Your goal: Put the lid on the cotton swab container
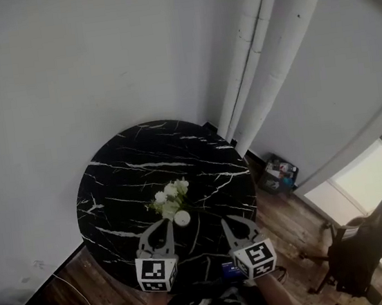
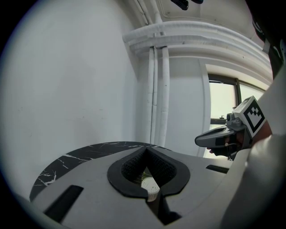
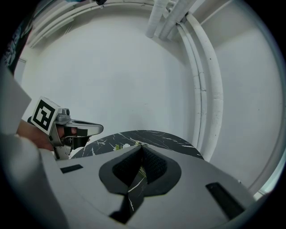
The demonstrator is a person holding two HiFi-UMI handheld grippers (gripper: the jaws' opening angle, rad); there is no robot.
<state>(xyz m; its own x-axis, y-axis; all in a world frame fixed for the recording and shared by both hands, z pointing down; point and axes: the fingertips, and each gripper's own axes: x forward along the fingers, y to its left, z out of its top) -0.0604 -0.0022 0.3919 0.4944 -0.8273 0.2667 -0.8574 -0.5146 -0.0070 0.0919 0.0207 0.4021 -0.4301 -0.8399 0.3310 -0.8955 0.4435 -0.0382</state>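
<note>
L gripper (image 1: 165, 224) is held w/ jaws pressed together at the tips, nothing pinched; R gripper (image 1: 227, 222) is likewise closed on nothing. Both are poised over the near edge of the round black white-veined marble table (image 1: 117, 172), w/ a bare strip of marble between them. The small white round cotton swab container (image 1: 181, 218) is stood lidless (a dotted top of swab ends is seen in the left gripper view) just beyond and to the R of the L gripper's tips, untouched. A bunch of white flowers w/ green leaves (image 1: 170, 196) is set right behind it. Open marble is left to the L, far side and R of the flowers. The table's far rim is set close to a plain white wall (image 1: 62, 74); white vertical pipes (image 1: 260, 41) are run near the far-R rim. Wooden floor (image 1: 290, 215) is seen to the R, w/ a black office chair (image 1: 361, 248) well apart.
</note>
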